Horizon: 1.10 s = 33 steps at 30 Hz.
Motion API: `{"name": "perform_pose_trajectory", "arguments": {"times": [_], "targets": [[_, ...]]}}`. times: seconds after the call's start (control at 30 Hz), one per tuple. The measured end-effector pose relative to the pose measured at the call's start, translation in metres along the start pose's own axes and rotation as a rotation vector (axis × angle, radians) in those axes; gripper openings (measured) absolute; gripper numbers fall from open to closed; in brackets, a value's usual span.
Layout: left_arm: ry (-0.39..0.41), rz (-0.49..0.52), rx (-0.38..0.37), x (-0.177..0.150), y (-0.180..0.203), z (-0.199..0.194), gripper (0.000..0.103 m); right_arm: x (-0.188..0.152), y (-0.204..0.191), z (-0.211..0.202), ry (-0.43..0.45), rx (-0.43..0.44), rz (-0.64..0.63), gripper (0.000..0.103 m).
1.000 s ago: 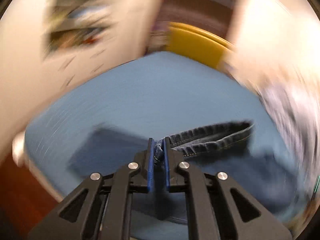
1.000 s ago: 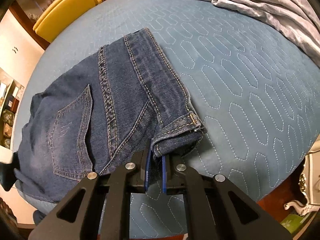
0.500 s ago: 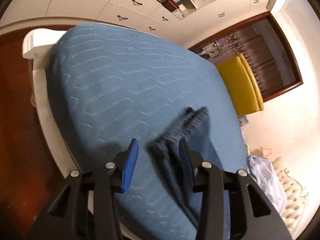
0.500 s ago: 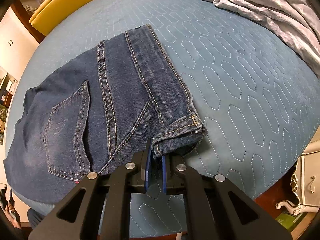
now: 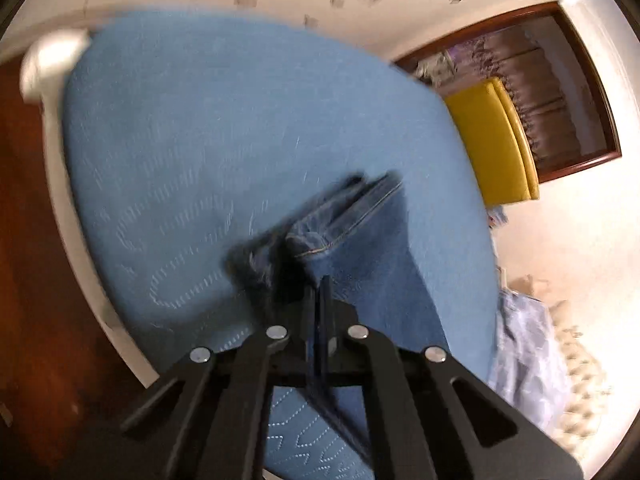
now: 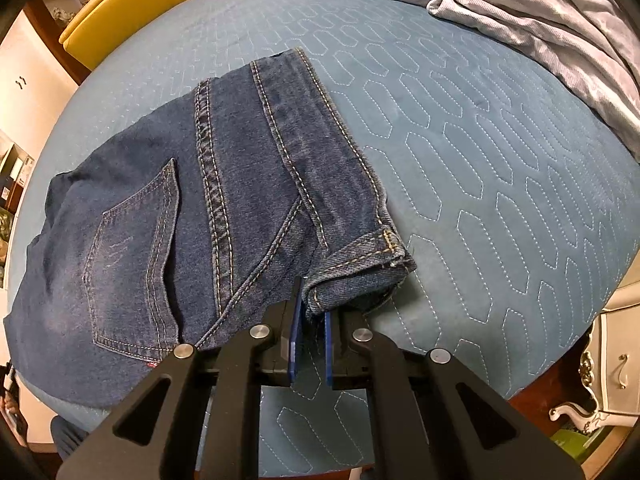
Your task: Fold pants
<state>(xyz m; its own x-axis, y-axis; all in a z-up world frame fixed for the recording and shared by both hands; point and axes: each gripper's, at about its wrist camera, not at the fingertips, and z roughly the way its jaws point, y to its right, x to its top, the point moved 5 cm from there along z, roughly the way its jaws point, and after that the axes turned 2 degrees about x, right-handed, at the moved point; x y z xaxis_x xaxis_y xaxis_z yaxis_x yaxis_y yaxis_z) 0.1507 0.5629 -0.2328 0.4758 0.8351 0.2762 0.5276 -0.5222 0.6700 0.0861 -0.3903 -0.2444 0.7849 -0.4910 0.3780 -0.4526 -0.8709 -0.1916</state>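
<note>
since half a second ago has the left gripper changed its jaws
Yes. The left gripper was open with the jeans between its fingers; now its jaws are shut on the denim. The view is blurred, still over the blue mattress.

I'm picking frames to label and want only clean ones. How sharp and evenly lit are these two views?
Left wrist view: motion-blurred, the jeans and quilted blue bed cover smeared, and the wall at right washed out. Right wrist view: sharp, stitching on the jeans crisp, light even; fisheye curving bends the bed edge in both.
</note>
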Motion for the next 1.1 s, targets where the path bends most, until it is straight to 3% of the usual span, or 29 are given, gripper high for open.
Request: {"name": "perform_pose_trajectory", "arguments": {"times": [0.1,0.2,0.23,0.3,0.37,0.43,0.57,0.63,0.7,0.73,0.77,0.8,0.83,0.87,0.9,0.93,1.03,1.1], "targets": [[0.069,0.049,0.078,-0.004,0.007,-0.020,0.001,0.000,0.004,0.000,0.001,0.013,0.004,0.001],[0.029,0.041,0.141,-0.009,-0.006,0.000,0.002,0.001,0.004,0.001,-0.001,0.007,-0.002,0.001],[0.026,0.033,0.159,-0.008,-0.011,0.004,0.005,0.002,0.004,0.000,-0.001,0.006,-0.005,0.001],[0.080,0.071,0.225,-0.005,-0.010,0.000,0.026,0.002,0.005,-0.001,0.001,0.020,-0.001,0.001],[0.177,0.125,0.302,-0.002,-0.001,-0.013,0.032,0.002,0.008,0.000,0.003,0.029,0.004,0.001],[0.238,0.293,0.301,-0.001,0.034,-0.016,0.032,0.002,0.009,0.001,0.002,0.016,0.002,0.001],[0.205,0.599,0.325,-0.004,0.097,0.019,0.054,0.002,0.004,0.000,0.003,-0.024,-0.021,0.001],[0.161,0.735,0.339,-0.006,0.116,0.046,0.054,0.002,0.005,-0.001,0.006,-0.020,-0.012,0.001],[0.094,0.854,0.430,-0.002,0.117,0.080,0.038,0.001,0.006,-0.001,0.006,-0.016,0.003,0.001],[0.078,0.878,0.514,0.005,0.109,0.092,0.035,0.002,0.006,-0.002,0.007,-0.016,0.007,0.001],[0.074,0.868,0.566,0.018,0.097,0.098,0.040,0.003,0.008,-0.003,0.007,-0.015,0.009,0.001],[0.082,0.838,0.551,0.026,0.096,0.097,0.053,0.004,0.009,-0.008,0.008,-0.013,0.017,0.002],[0.109,0.800,0.561,0.034,0.090,0.091,0.051,0.005,0.010,-0.015,0.017,-0.013,0.026,0.007],[0.188,0.784,0.648,0.043,0.089,0.079,0.048,0.007,0.011,-0.025,0.037,-0.023,0.029,0.019],[0.234,0.791,0.662,0.044,0.091,0.070,0.048,0.011,0.011,-0.040,0.072,-0.046,0.014,0.027],[0.250,0.794,0.623,0.042,0.096,0.063,0.048,0.017,0.005,-0.056,0.108,-0.063,-0.027,0.037],[0.179,0.869,0.430,0.010,0.123,0.059,0.051,0.035,-0.041,-0.077,0.158,-0.047,-0.230,0.044],[0.132,0.949,0.425,-0.010,0.131,0.067,0.058,0.052,-0.084,-0.083,0.199,-0.015,-0.372,0.053]]}}
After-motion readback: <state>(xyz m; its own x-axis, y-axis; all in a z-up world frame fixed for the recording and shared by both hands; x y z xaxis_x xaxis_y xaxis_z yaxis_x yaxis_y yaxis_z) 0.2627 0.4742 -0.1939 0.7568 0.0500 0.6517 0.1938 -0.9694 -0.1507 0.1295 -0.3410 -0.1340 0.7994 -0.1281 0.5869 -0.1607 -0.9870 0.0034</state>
